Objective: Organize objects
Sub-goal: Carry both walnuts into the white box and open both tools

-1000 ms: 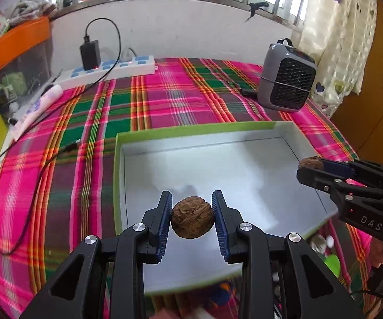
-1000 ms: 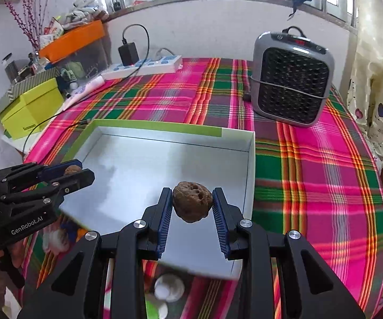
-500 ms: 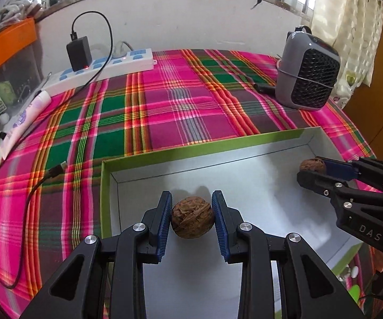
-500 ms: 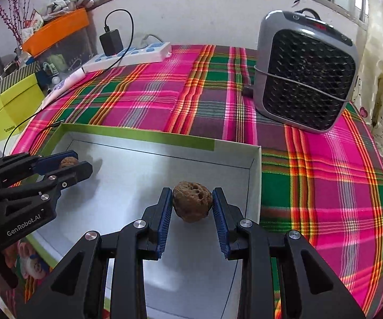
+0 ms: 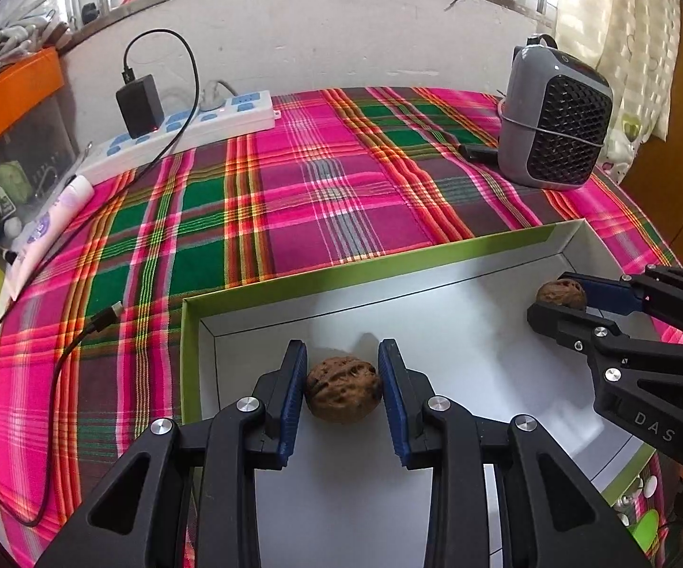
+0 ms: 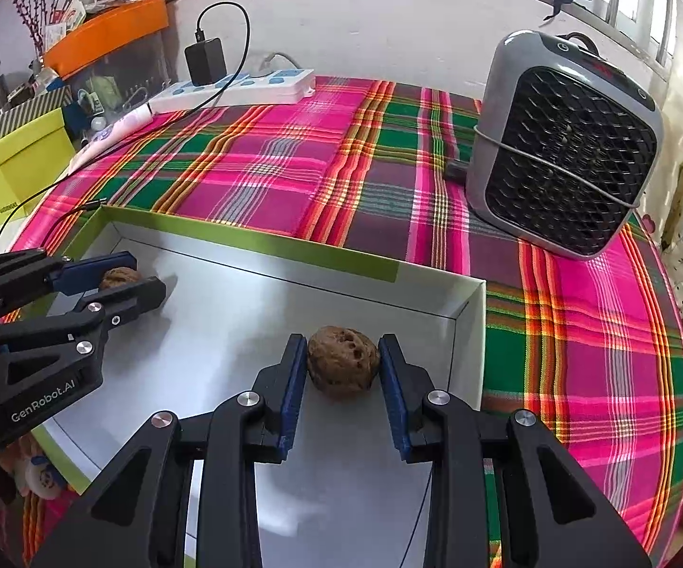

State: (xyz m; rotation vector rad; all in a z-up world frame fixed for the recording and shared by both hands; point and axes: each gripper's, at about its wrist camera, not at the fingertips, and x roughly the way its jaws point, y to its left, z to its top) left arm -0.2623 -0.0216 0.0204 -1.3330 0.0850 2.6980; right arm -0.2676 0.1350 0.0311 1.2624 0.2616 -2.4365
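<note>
Plaid-clothed table (image 5: pixel 332 199), far edge against the wall; grey fan heater (image 6: pixel 564 156) at far right corner, white power strip (image 5: pixel 185 128) with black charger along far left edge.

Shallow box lid (image 5: pixel 365 267), green rim and white floor, on the near half of the table, otherwise empty inside.

Left gripper (image 5: pixel 343 388): jaws narrowly parted, blue pads pressed on both sides of a walnut (image 5: pixel 344 395). Walnut held over the lid's white floor, close to its far left corner. Contact with the floor not determinable.

Right gripper (image 6: pixel 343 369): same narrow spacing, pads clamped on a second walnut (image 6: pixel 341 367), the pitted one. Held over the floor just inside the lid's right wall, near its far right corner. Height above floor likewise unclear.

Step in hand, by judgement: placing, both walnuts carried into the lid and poised for set-down.

Next move calls for: lowering until each nut rests on the floor, then parting the jaws gently and lifting straight back. Round nuts on a smooth floor likely to roll; release low, no sideways nudge from the pads.
</note>
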